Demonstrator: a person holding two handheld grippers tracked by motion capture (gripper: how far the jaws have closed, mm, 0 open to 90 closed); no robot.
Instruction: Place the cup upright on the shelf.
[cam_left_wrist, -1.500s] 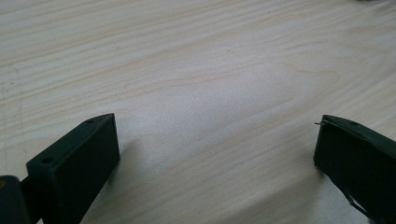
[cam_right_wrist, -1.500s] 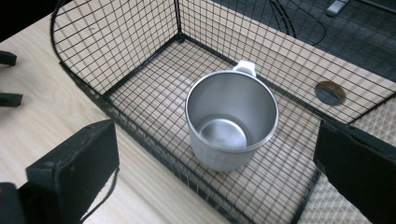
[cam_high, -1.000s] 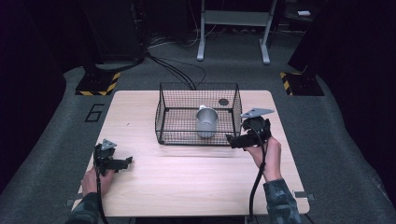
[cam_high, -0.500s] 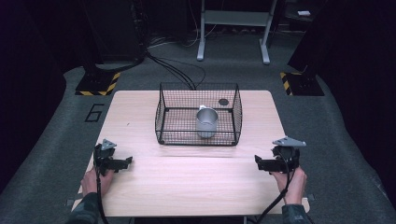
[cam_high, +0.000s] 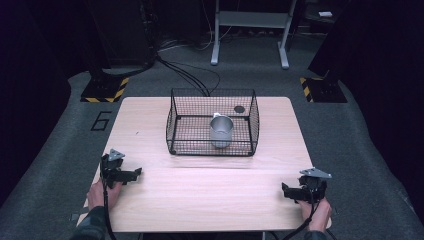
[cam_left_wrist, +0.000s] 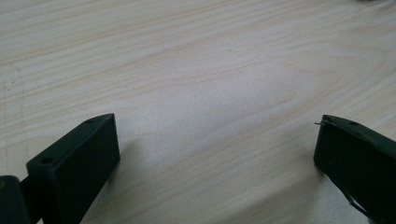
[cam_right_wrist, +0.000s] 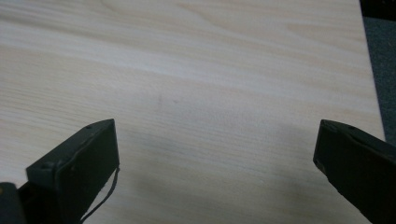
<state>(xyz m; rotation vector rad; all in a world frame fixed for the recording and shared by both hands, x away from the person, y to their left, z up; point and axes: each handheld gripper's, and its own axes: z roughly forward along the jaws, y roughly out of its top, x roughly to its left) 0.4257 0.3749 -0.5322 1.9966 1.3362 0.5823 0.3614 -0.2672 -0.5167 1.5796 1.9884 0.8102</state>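
The left gripper (cam_high: 131, 174) rests at the table's (cam_high: 200, 200) near left edge, jaws spread wide over bare wood. A metal cup (cam_high: 221, 131) stands inside the wire basket (cam_high: 175, 125) at mid-table. The right gripper (cam_high: 286, 190) sits near the right corner, jaws likewise wide apart.

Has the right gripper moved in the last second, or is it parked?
Yes. The right gripper has pulled away from the wire basket, back toward the person, and is now near the table's front right corner, jaws open and empty.

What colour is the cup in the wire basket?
Silver-grey metal cup, standing inside the black wire basket; it shows best in the high view.
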